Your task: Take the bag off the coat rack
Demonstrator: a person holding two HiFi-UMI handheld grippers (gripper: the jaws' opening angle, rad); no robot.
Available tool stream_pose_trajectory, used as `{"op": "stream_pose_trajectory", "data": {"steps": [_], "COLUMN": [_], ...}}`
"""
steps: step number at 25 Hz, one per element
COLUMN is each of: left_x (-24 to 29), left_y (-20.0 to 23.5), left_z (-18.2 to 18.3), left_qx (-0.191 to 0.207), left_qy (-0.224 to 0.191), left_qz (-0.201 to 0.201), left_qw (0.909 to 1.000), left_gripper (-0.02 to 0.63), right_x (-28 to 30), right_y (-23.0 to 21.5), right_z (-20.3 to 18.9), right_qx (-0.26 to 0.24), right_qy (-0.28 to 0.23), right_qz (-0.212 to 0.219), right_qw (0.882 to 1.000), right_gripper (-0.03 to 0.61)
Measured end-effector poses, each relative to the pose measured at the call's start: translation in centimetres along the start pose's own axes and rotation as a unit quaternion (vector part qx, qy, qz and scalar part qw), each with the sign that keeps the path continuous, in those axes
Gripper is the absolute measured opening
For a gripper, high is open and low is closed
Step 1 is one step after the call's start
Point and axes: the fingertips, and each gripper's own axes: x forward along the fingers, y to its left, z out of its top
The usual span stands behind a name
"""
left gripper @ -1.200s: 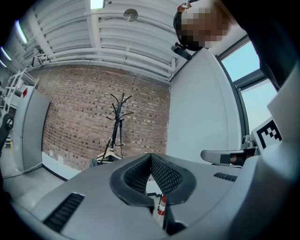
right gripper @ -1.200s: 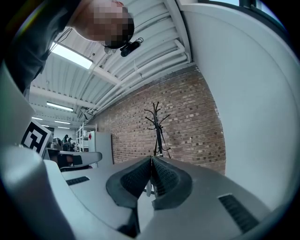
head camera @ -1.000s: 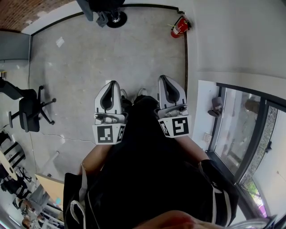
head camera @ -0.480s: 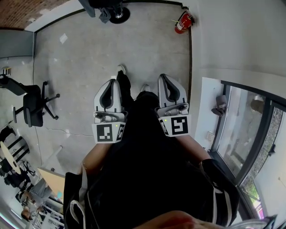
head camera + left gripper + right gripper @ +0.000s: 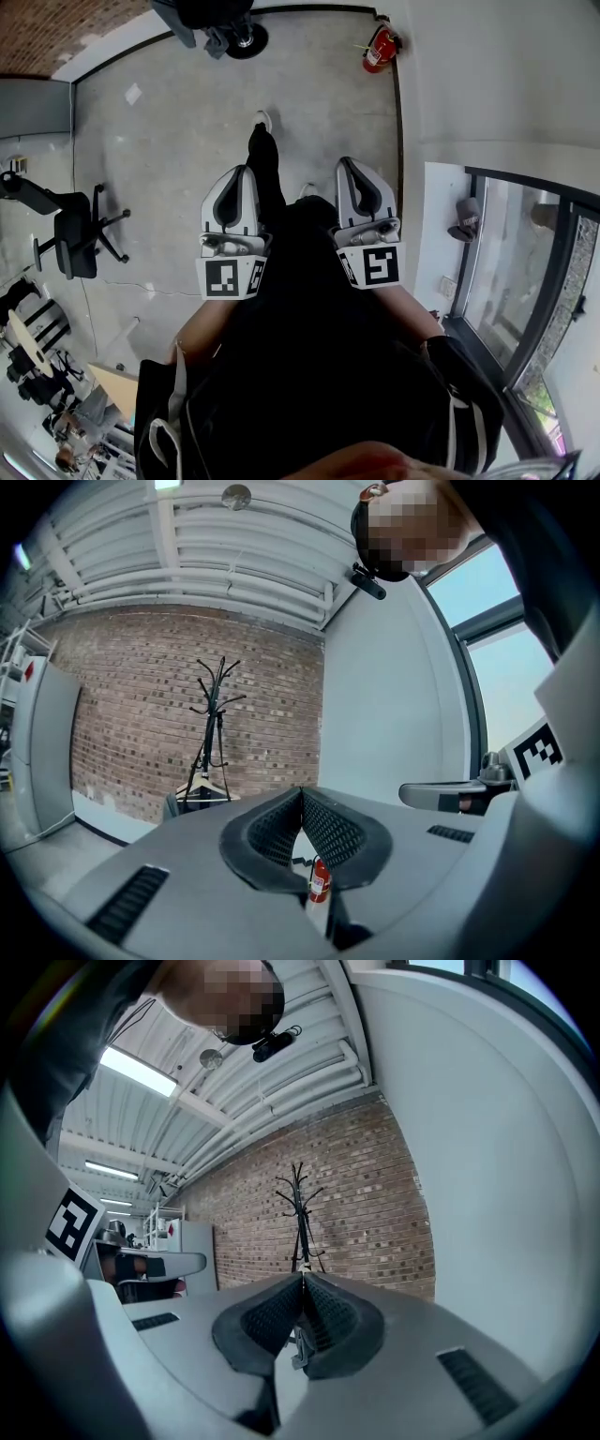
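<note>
Both claws are held out level, side by side and a bit apart, in front of a person in dark clothes. The left claw point(image 5: 238, 173) is shut tight, pads pressed together at the tip with nothing caught in them. Through the little gap lower down, a red extinguisher point(image 5: 320, 878) is seen by the white wall. Same deal for the right claw point(image 5: 348, 164): pads are closed on each other, nothing's gripped. The rack point(image 5: 214, 731) is stood against the brick wall point(image 5: 141, 705), well apart from both claws, and in the right gripper view it's lined up right behind that claw's tip. Low on the rack a hanger point(image 5: 204, 788) is hung, and a dark lump point(image 5: 172, 804) is seen just beside it. Whether that's the bag can't be told, it's too small. In the head view a concrete floor point(image 5: 169, 131) is spread out ahead of the claws, a black office chair point(image 5: 70, 234) is parked off to the left, and a window point(image 5: 525, 281) is set along the right. A leg with a white shoe point(image 5: 262, 120) is stretched forward between the claws.
</note>
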Motion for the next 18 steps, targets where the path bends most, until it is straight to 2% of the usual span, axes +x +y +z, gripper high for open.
{"op": "stream_pose_trajectory", "data": {"steps": [5, 9, 13, 18], "left_x": [1.3, 2.8, 4.9, 8.7], "left_y": [0.7, 1.5, 2.2, 5.5], "left_z": [0.5, 0.2, 0.0, -0.7], "left_qx": [-0.003, -0.013, -0.024, -0.051], "left_qy": [-0.007, -0.003, -0.004, -0.005], "left_qz": [0.002, -0.001, -0.012, 0.000], "left_qw": [1.0000, 0.9999, 0.9996, 0.9987], "left_gripper": [0.020, 0.019, 0.020, 0.020], "right_x": [1.3, 3.2, 5.0, 8.7], "right_y": [-0.9, -0.7, -0.8, -2.5], "right_z": [0.6, 0.8, 1.4, 0.8], "right_qx": [0.003, 0.006, -0.017, -0.021], "right_qy": [-0.006, -0.005, -0.015, -0.003], "right_qz": [-0.005, 0.006, 0.006, -0.007], "right_qw": [1.000, 1.000, 1.000, 1.000], "right_gripper": [0.020, 0.020, 0.020, 0.020]}}
